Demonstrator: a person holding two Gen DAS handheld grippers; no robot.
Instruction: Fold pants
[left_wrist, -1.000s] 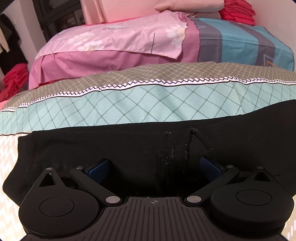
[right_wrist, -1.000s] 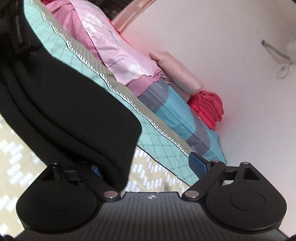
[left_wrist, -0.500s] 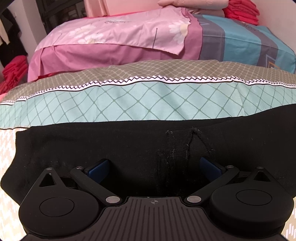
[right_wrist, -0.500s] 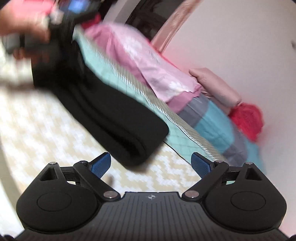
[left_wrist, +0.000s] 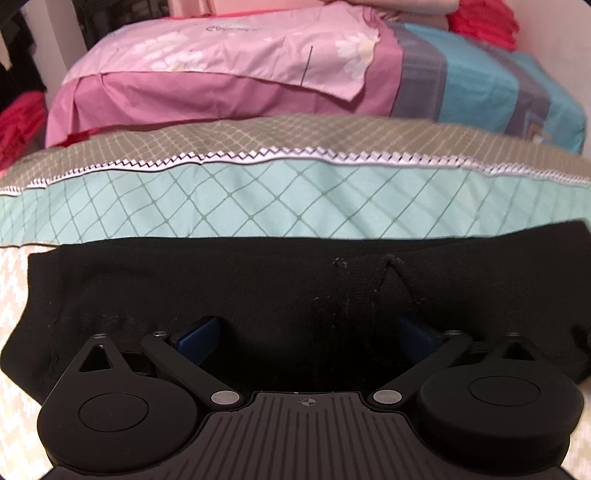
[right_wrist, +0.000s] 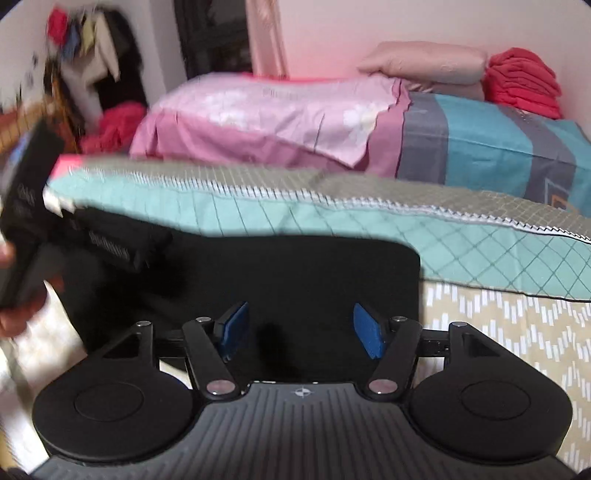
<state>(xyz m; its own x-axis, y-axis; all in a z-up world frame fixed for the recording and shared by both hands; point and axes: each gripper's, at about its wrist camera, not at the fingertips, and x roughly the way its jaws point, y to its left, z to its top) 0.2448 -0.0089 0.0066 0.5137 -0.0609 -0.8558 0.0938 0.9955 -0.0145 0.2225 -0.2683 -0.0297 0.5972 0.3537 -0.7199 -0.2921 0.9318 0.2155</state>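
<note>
Pants: black pants (left_wrist: 258, 288) lie in a folded band across the patterned bed cover (right_wrist: 498, 332), below the teal quilt (left_wrist: 295, 199)
Why: the long, flat lie suggests one more fold, end over end
Right claw: right gripper (right_wrist: 301, 328) hangs tilted down over the band's end, jaws closing, cloth beneath them but nothing gripped
Left claw: left gripper (left_wrist: 310, 332) points steeply down, pads wide apart against the cloth; whether it has hold, cannot tell
Hand: a person's hand (right_wrist: 18, 317) shows at left, blurred

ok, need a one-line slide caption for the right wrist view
Right gripper, jaws closing on nothing, hovers over folded black pants on the patterned bedspread.
</note>
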